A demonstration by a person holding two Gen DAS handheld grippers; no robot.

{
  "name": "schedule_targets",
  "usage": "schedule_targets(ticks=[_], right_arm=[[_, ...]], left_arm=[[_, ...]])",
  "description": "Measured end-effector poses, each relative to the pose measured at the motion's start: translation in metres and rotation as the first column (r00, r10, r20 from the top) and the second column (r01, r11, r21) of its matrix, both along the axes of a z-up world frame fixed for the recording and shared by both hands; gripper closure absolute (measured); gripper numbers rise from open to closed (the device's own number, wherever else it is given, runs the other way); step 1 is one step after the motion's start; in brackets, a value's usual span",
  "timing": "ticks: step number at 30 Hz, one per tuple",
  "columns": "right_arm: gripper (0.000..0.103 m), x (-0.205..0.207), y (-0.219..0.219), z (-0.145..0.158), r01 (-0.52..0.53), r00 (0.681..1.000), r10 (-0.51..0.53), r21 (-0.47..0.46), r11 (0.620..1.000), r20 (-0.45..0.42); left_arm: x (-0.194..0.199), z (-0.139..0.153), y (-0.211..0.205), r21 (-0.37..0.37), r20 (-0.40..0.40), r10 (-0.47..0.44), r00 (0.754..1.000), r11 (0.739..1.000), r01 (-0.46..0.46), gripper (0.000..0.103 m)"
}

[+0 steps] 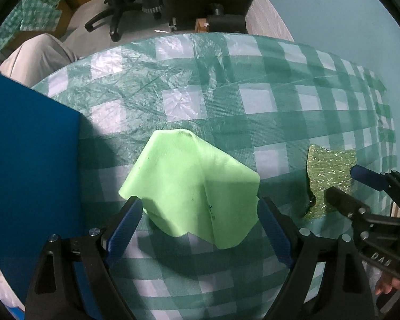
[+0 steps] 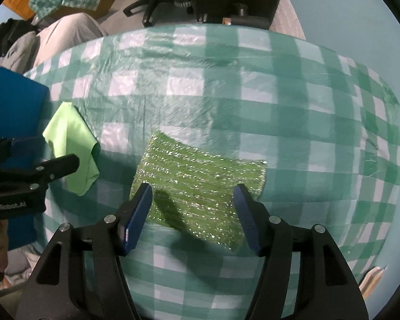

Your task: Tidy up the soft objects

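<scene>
A light green soft cloth [image 1: 192, 186] lies crumpled on the checked tablecloth [image 1: 226, 101]. My left gripper [image 1: 200, 210] is open, its blue pads on either side of the cloth's near part, just above it. A glittery green scouring cloth [image 2: 197, 186] lies flat to the right. My right gripper [image 2: 192, 200] is open, its pads over the near edge of the glittery cloth. The glittery cloth [image 1: 330, 173] and the right gripper [image 1: 344, 184] also show in the left wrist view. The light green cloth [image 2: 72, 149] and the left gripper [image 2: 48, 154] show in the right wrist view.
A blue flat box or board [image 1: 32, 165] lies at the table's left edge, close to the light green cloth. A seated person's leg [image 1: 37, 53] and office chairs [image 1: 120, 10] stand beyond the far edge. The table drops off at the right [image 2: 386, 160].
</scene>
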State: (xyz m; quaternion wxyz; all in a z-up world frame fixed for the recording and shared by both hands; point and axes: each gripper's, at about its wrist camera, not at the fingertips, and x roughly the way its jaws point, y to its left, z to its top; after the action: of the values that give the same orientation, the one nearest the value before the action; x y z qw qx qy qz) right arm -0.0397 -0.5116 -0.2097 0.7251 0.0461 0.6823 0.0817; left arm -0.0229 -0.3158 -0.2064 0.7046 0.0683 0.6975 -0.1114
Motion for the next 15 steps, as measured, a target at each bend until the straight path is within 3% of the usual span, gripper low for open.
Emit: schedule_targets(ticks=[12,15], right_arm=[[0.04,-0.014,0.034,-0.004,-0.041,0.999,0.043,-0.131,0.991,0.014],[0.04,-0.022,0.043,-0.003,-0.036,0.999,0.039,-0.123,0.992,0.019]], left_arm=[[-0.012,-0.009,0.004,0.044,0.015,-0.056,0.998,0.998,0.055,0.014],[-0.02,-0.004,0.003,0.047,0.045,-0.079,0.996,0.996,0.077,0.024]])
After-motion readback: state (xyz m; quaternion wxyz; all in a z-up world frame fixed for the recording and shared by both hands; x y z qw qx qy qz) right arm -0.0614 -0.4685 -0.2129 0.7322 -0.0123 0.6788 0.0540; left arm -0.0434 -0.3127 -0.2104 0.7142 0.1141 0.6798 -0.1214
